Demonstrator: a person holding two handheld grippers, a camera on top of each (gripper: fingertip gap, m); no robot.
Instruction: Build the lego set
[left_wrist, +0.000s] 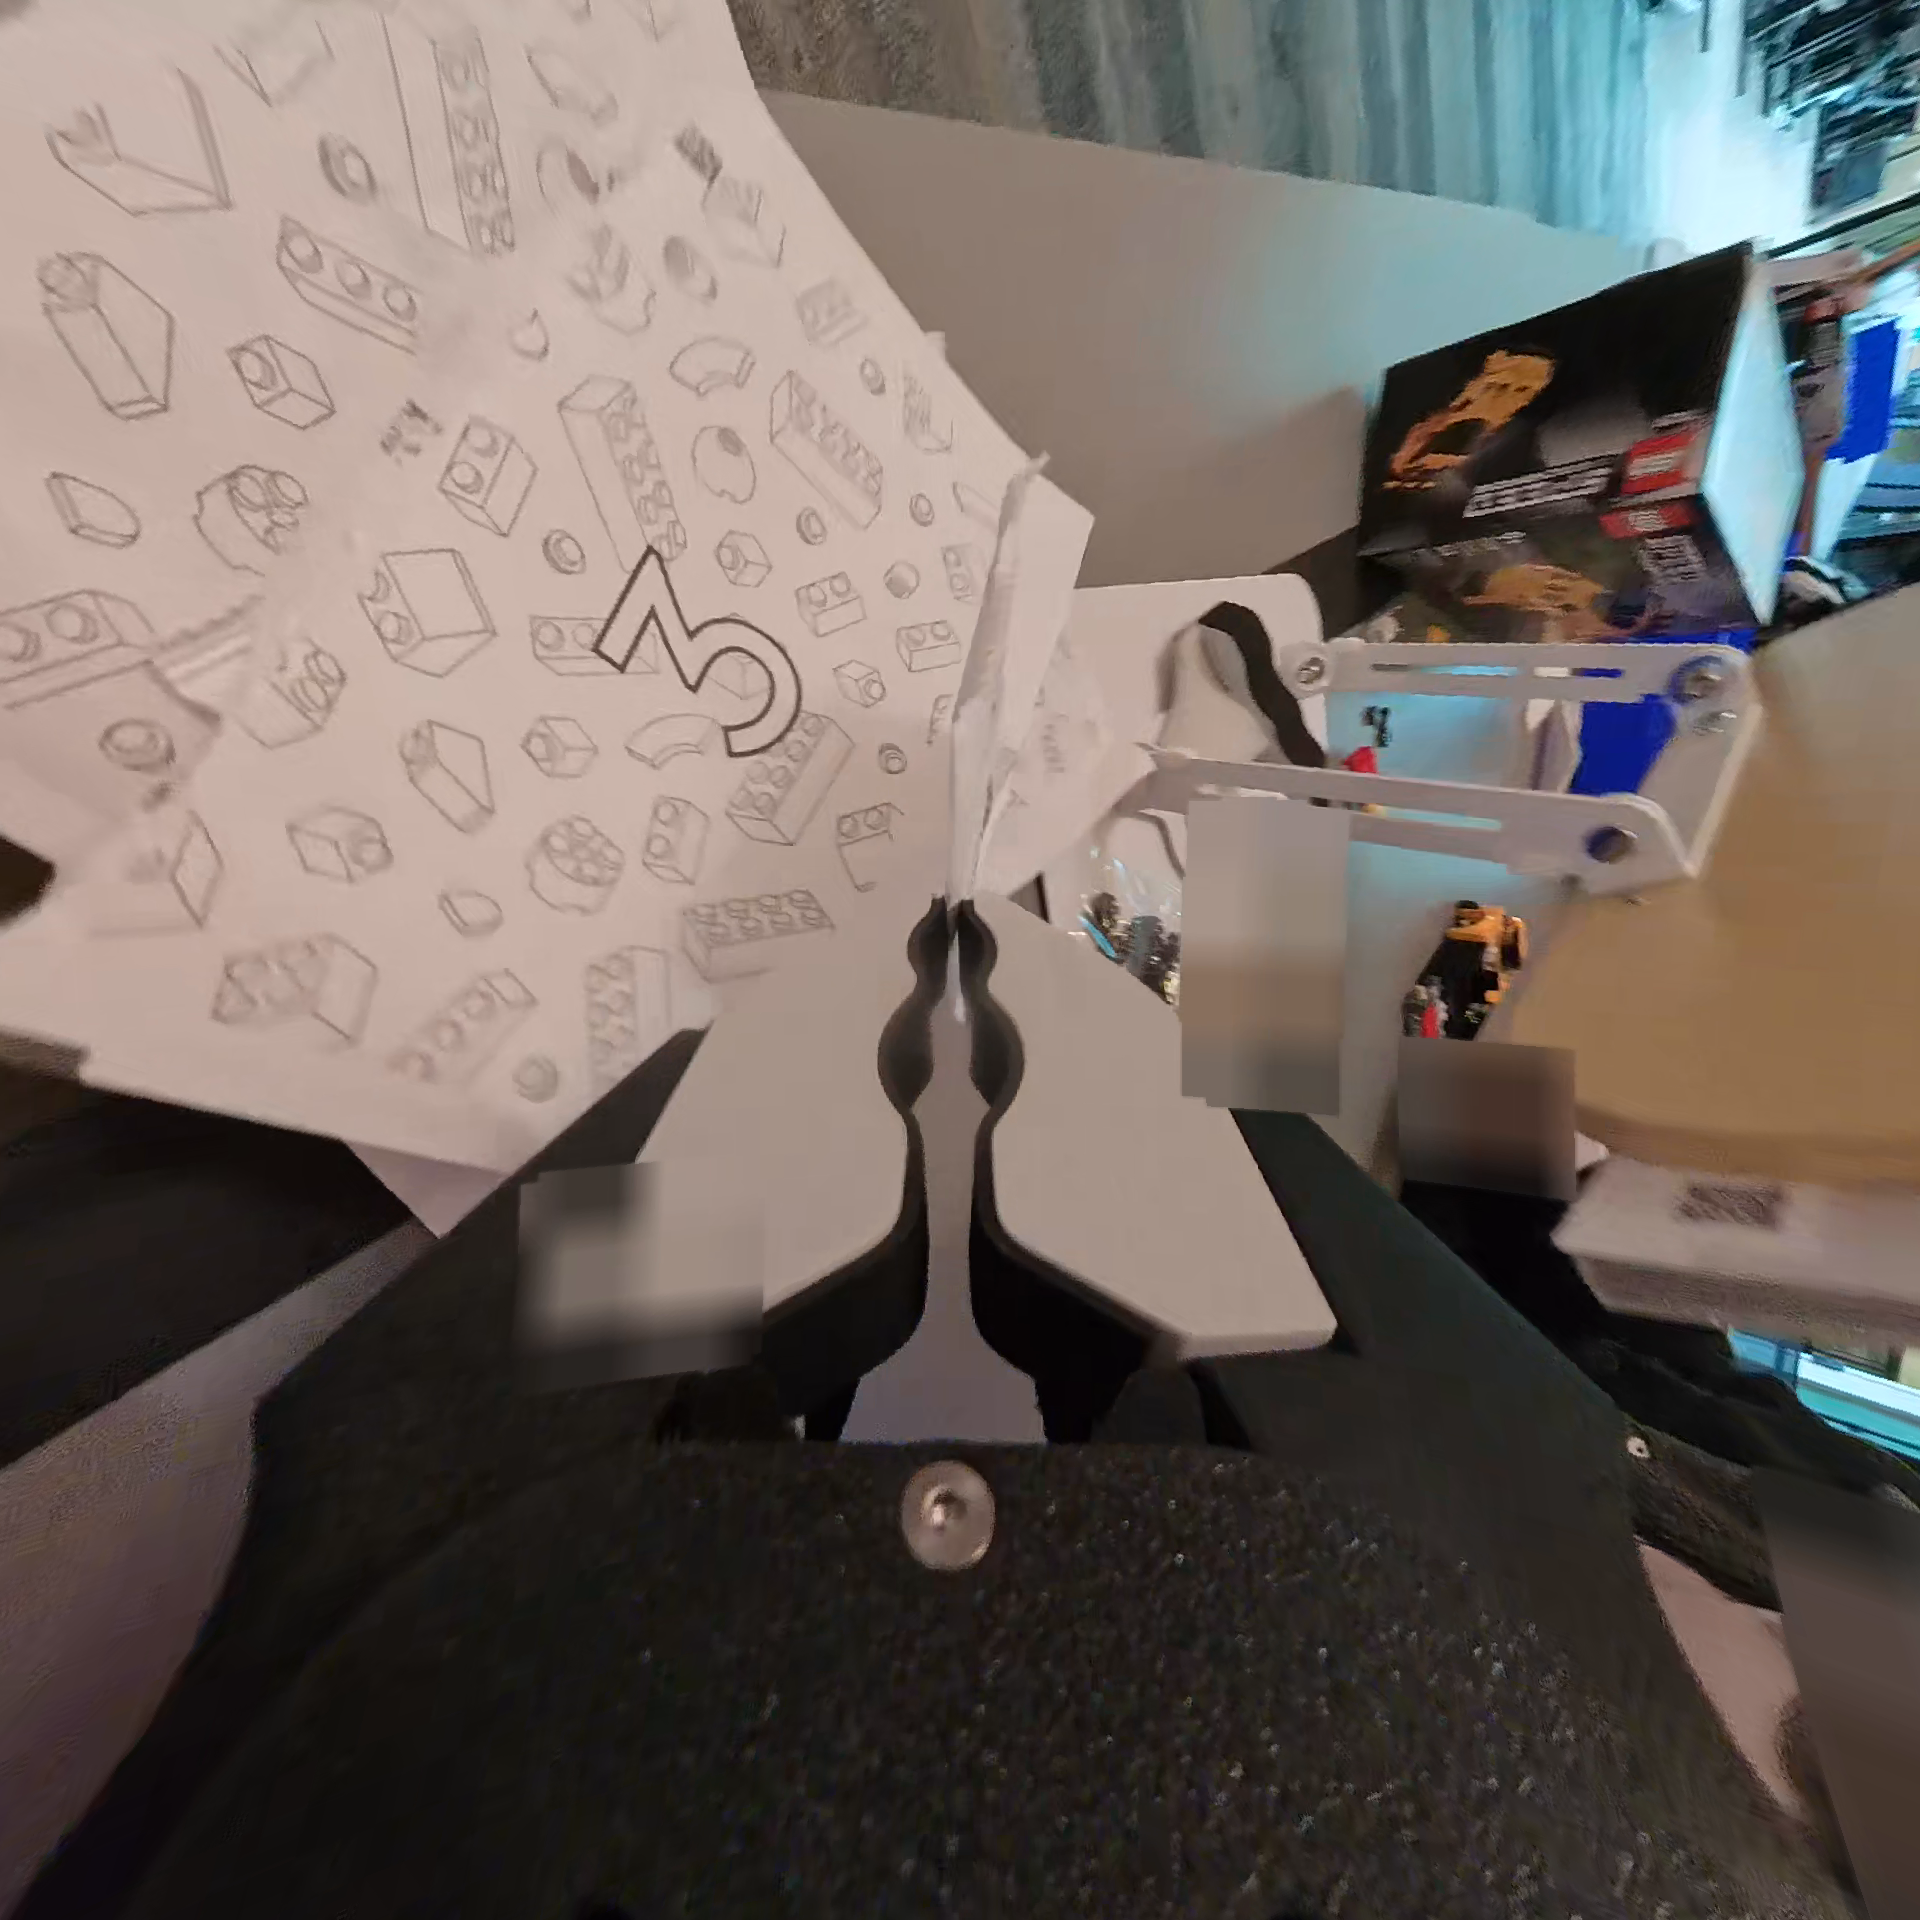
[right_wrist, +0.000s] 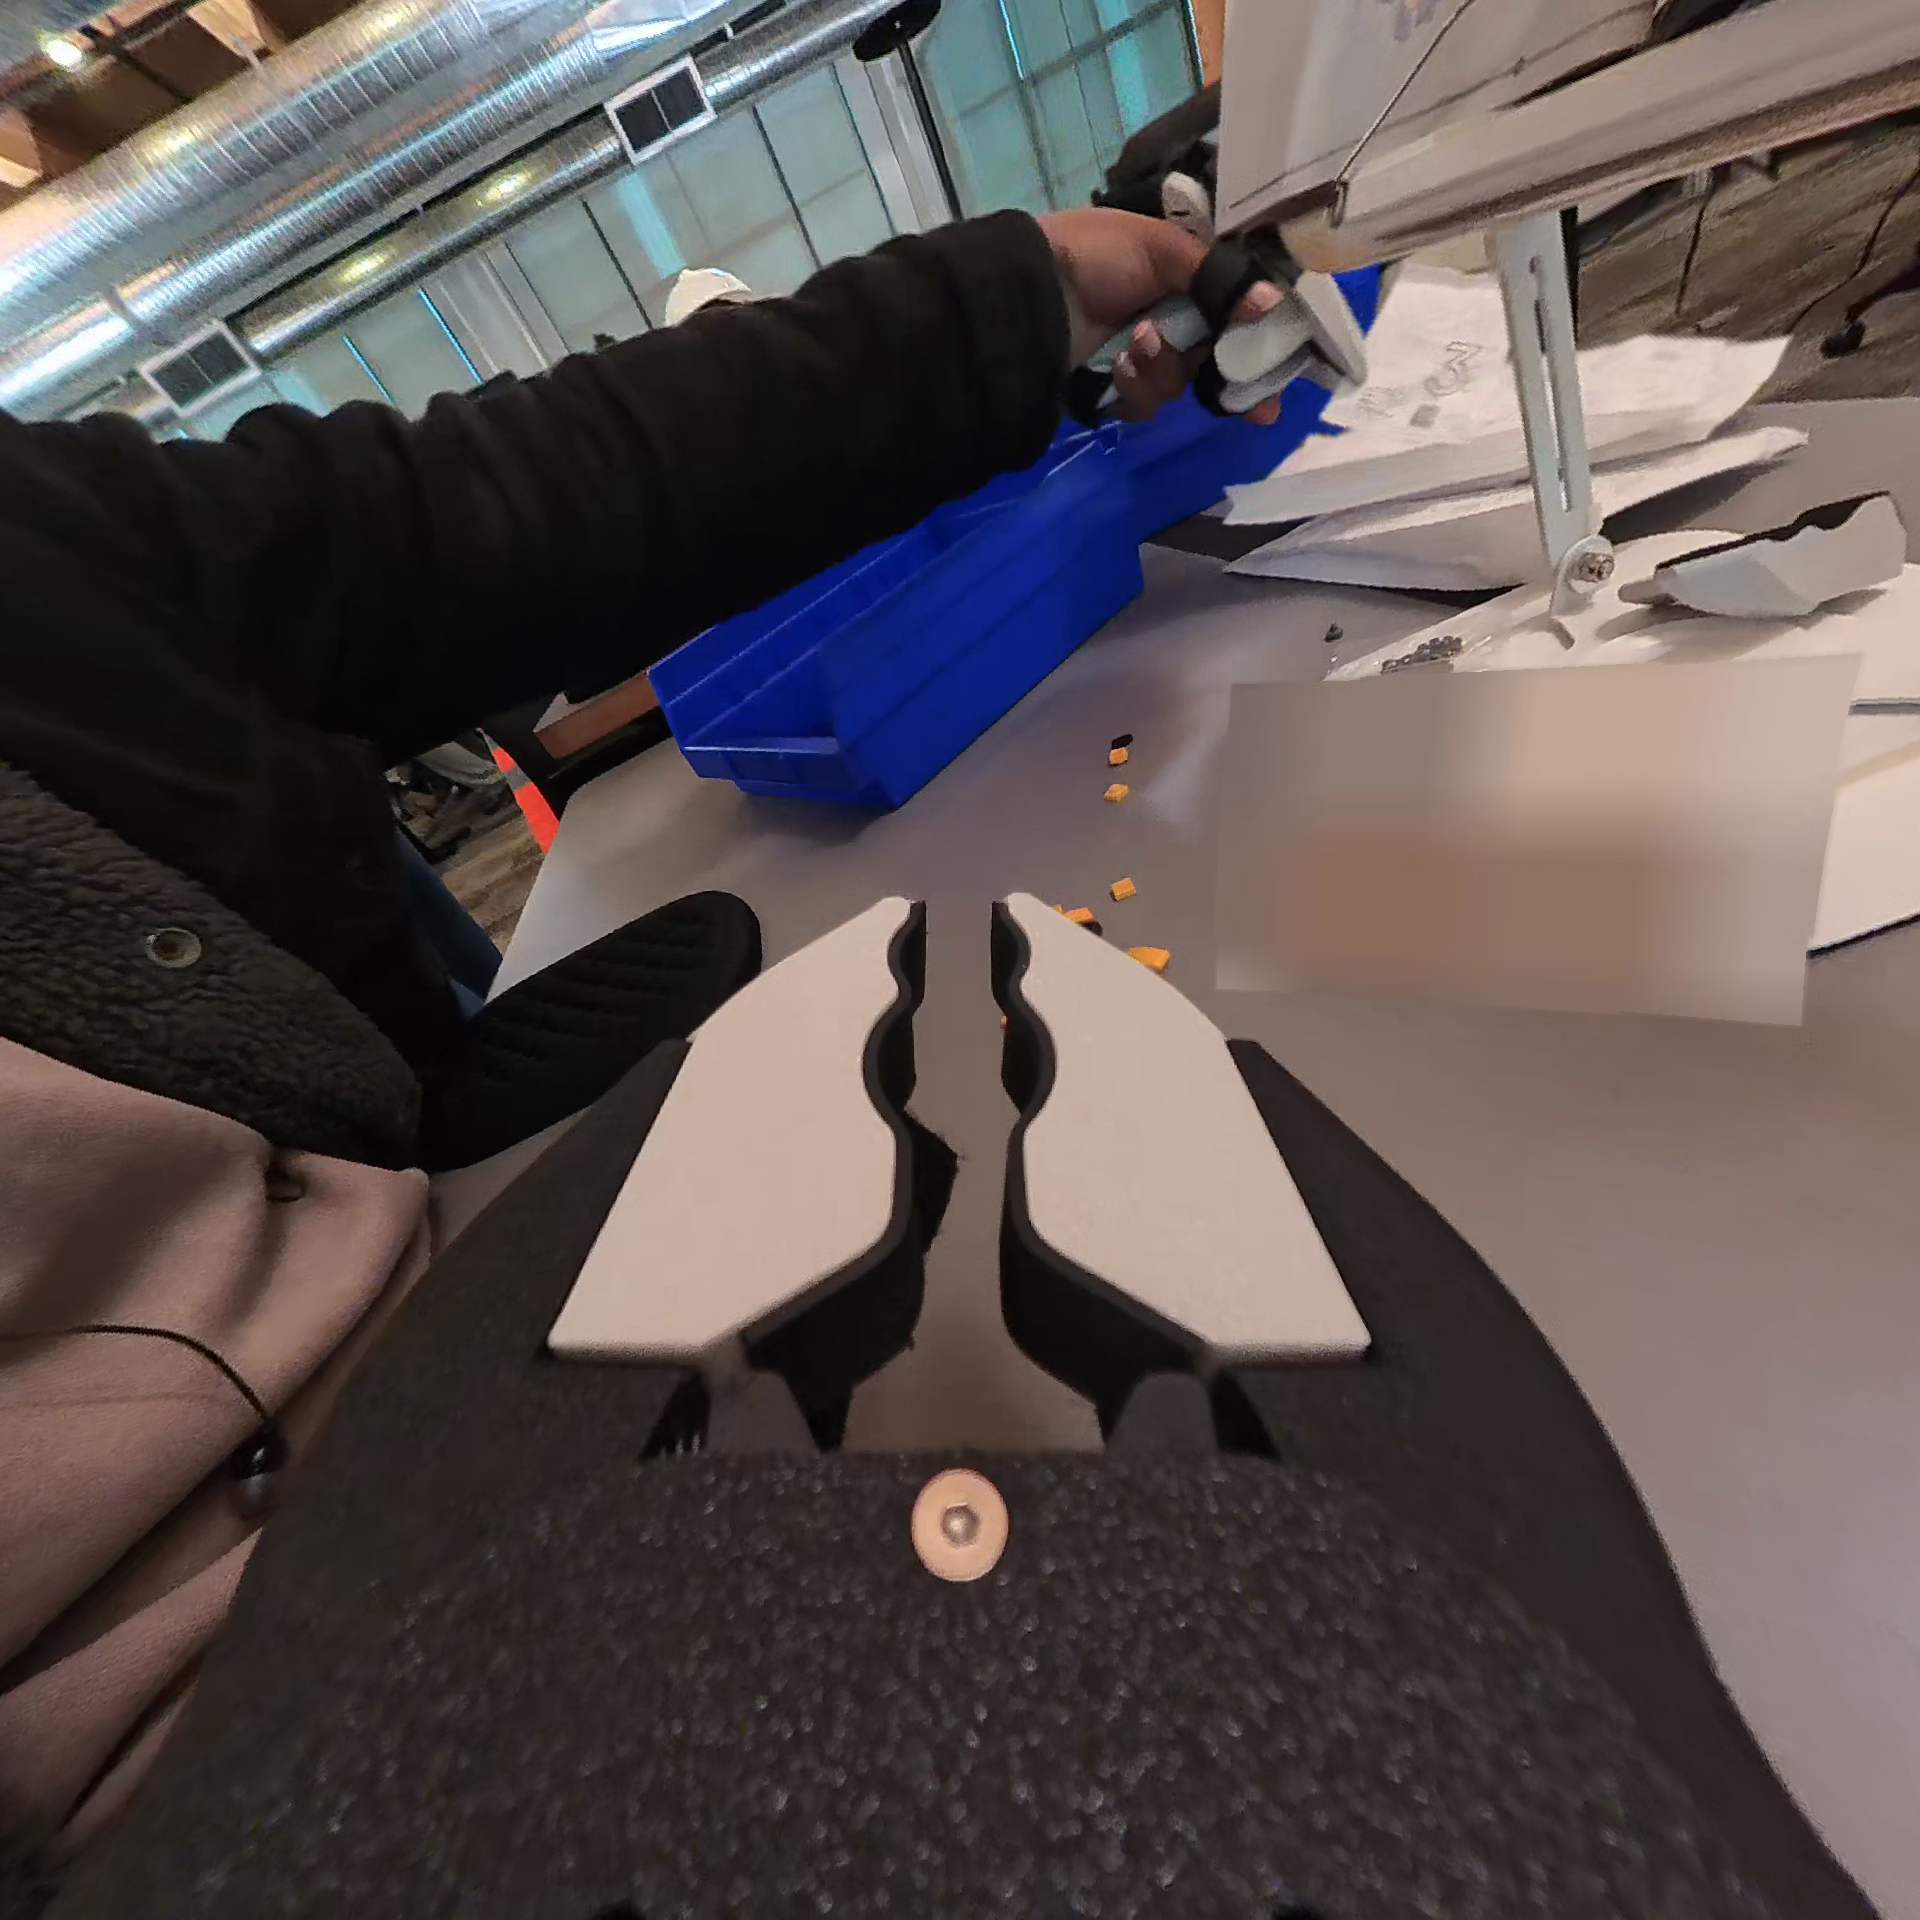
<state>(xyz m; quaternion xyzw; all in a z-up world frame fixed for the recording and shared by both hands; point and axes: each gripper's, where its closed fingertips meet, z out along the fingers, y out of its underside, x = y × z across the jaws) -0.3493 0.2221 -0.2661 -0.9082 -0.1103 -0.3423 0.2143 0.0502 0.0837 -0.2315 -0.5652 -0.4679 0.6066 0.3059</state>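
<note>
My left gripper (left_wrist: 956, 916) is shut on the torn edge of a white paper bag (left_wrist: 416, 520) printed with brick outlines, and holds it up in front of the camera. My right gripper (right_wrist: 956, 920) is open by a narrow gap and empty, low over the grey table (right_wrist: 1455, 1195). Small orange Lego pieces (right_wrist: 1122, 889) lie scattered just past its tips. A partly built yellow and black model (left_wrist: 1475, 966) sits behind the white stand (left_wrist: 1455, 810). In the right wrist view a hand holds the left gripper (right_wrist: 1299, 332) by more white paper bags (right_wrist: 1507, 416).
A blue plastic bin (right_wrist: 935, 644) lies on the table's left side under a black-sleeved arm (right_wrist: 623, 468). The black Lego box (left_wrist: 1558, 447) stands at the back. The stand's leg (right_wrist: 1548, 416) and board rise at the right. A clear bag of dark pieces (left_wrist: 1132, 935) lies near the stand. Spacing between my two grippers at the tips: around 45 cm.
</note>
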